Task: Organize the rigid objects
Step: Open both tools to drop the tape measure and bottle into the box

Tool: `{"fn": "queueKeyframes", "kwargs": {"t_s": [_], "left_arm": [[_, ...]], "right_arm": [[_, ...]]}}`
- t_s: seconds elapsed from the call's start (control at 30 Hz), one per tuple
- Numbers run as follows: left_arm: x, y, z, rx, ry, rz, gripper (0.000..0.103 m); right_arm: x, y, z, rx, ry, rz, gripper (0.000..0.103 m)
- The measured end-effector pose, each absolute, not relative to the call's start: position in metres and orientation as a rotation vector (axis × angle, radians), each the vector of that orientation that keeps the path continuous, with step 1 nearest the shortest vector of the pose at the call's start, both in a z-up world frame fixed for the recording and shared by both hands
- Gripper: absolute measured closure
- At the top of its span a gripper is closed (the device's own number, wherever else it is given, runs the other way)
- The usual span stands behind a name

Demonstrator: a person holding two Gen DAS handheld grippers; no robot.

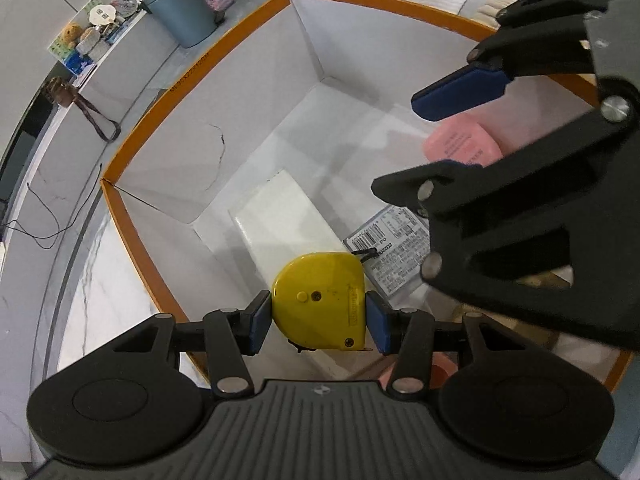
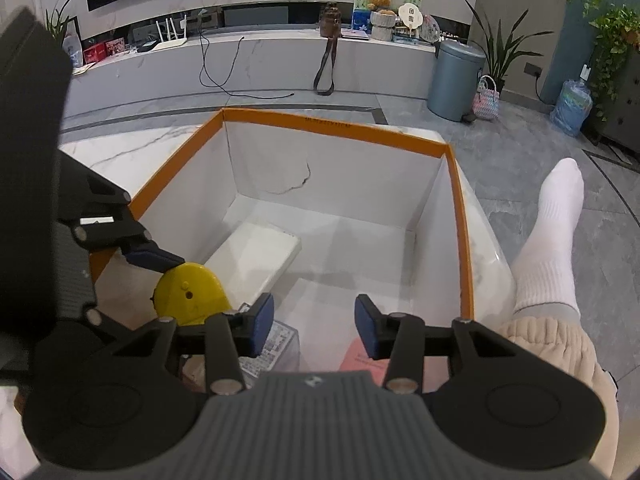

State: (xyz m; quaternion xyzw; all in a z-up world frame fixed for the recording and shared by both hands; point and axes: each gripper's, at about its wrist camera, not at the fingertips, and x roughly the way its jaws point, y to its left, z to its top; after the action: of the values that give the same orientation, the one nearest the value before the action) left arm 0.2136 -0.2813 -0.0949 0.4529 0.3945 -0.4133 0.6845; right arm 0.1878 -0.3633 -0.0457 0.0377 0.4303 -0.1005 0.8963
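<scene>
My left gripper [image 1: 318, 316] is shut on a yellow tape measure [image 1: 320, 300] and holds it inside a white box with an orange rim [image 1: 132, 240]. The tape measure also shows at the left of the right wrist view [image 2: 188, 294]. My right gripper [image 2: 314, 328] is open and empty above the box; it shows in the left wrist view [image 1: 440, 136] at the right. On the box floor lie a white flat box [image 1: 280, 216], a grey labelled pack [image 1: 394, 248] and a pink case [image 1: 462, 142].
The box stands on a white marble table [image 2: 120, 148]. A person's leg in a white sock [image 2: 552, 240] is to the right. Beyond are a grey bin [image 2: 454, 80] and a low shelf with a cable [image 2: 224, 72].
</scene>
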Motion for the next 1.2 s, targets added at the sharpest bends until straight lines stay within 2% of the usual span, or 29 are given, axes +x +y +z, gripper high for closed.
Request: {"fn": "queueKeyframes", "kwargs": {"t_s": [0.03, 0.17, 0.3, 0.33, 0.37, 0.73, 1.07, 1.2], "left_arm": [[0.213, -0.281, -0.095, 1.018, 0.881, -0.927, 0.044], [0.213, -0.277, -0.093, 1.007, 0.854, -0.937, 0.037], [0.213, -0.273, -0.085, 0.965, 0.834, -0.944, 0.023], [0.212, -0.272, -0.083, 0.955, 0.827, -0.948, 0.020], [0.211, -0.271, -0.081, 0.945, 0.820, -0.954, 0.020], [0.205, -0.249, -0.052, 0.803, 0.780, -0.984, 0.020], [0.199, -0.205, -0.014, 0.648, 0.766, -0.976, 0.021], [0.201, -0.178, -0.002, 0.588, 0.764, -0.959, 0.021]], "right_arm": [[0.187, -0.363, -0.046, 0.077, 0.889, -0.208, 0.053], [0.185, -0.362, -0.045, 0.073, 0.876, -0.207, 0.052], [0.186, -0.362, -0.045, 0.073, 0.875, -0.209, 0.049], [0.185, -0.361, -0.044, 0.072, 0.872, -0.212, 0.046], [0.185, -0.361, -0.044, 0.071, 0.869, -0.216, 0.042], [0.175, -0.354, -0.033, 0.069, 0.820, -0.231, 0.039], [0.158, -0.328, 0.007, 0.054, 0.712, -0.197, 0.024], [0.157, -0.307, 0.019, 0.046, 0.674, -0.163, 0.023]]}}
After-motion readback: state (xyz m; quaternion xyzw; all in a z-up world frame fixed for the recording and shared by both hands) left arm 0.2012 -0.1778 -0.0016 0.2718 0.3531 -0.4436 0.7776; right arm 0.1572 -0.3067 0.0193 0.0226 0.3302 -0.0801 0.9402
